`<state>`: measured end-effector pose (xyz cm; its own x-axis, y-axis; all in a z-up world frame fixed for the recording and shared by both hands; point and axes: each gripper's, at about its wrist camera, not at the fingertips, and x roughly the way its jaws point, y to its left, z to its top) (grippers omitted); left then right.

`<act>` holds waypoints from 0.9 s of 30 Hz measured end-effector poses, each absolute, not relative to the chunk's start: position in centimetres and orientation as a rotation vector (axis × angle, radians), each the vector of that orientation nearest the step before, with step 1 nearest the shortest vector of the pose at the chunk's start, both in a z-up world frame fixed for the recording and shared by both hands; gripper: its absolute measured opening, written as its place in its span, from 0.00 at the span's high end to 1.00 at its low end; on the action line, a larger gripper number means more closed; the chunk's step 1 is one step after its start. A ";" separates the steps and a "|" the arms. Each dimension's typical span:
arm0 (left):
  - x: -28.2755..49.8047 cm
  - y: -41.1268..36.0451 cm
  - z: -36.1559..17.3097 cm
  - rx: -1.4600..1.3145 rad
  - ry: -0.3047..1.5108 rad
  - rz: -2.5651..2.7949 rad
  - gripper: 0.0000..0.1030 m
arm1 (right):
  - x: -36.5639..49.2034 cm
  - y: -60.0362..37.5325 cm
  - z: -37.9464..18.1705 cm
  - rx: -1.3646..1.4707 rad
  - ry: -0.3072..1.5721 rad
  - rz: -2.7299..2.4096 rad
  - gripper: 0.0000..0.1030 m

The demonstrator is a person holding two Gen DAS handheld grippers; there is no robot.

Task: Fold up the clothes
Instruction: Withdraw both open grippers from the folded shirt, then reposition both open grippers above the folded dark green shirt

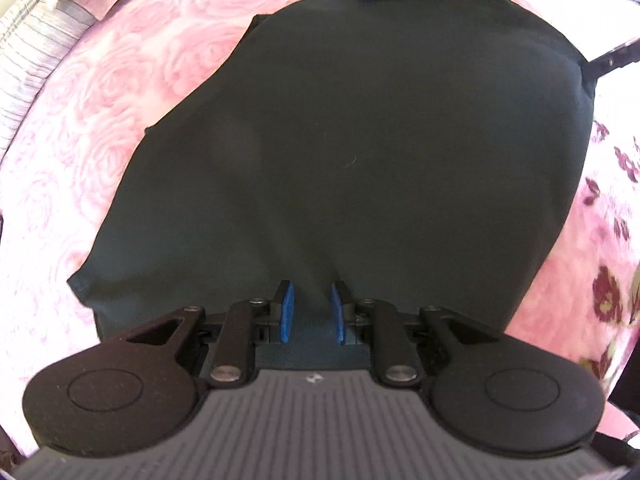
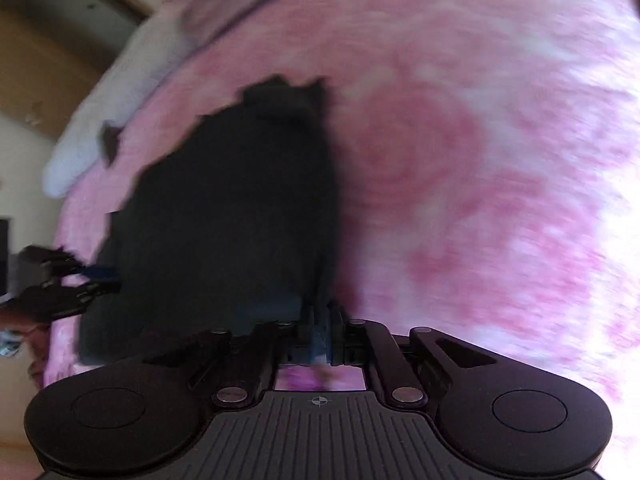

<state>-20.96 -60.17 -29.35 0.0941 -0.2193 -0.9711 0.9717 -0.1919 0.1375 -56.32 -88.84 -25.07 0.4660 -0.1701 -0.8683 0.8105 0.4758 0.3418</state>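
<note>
A dark green garment point(image 1: 360, 152) lies spread on a pink rose-patterned bedspread point(image 1: 132, 92). My left gripper point(image 1: 312, 308) is at its near edge, its blue pads point(image 1: 286, 312) closed to a narrow gap with a bunched fold of cloth between them. Creases run from the cloth into the jaws. In the blurred right wrist view the garment point(image 2: 224, 208) looks black. My right gripper point(image 2: 320, 328) is shut on its near right corner. The left gripper point(image 2: 76, 284) shows at the garment's left edge, and the right gripper point(image 1: 612, 58) pokes out past the garment's far right corner.
The pink bedspread point(image 2: 480, 160) extends wide to the right of the garment. A striped pillow or sheet point(image 1: 28, 60) lies at the far left. A floral cloth with dark red flowers point(image 1: 612, 208) lies to the right. A pale bed edge point(image 2: 120, 92) and room floor show at the left.
</note>
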 end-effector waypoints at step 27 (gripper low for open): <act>-15.8 -56.0 -26.6 1.112 0.938 -1.026 0.82 | -43.1 -97.3 -26.9 0.515 0.935 -0.732 0.42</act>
<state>-15.80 -56.00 -26.63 0.2634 -0.1663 -0.9503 0.9613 0.1273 0.2442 -43.12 -97.30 -26.90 0.3878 -0.3350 -0.8587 0.7531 0.6523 0.0856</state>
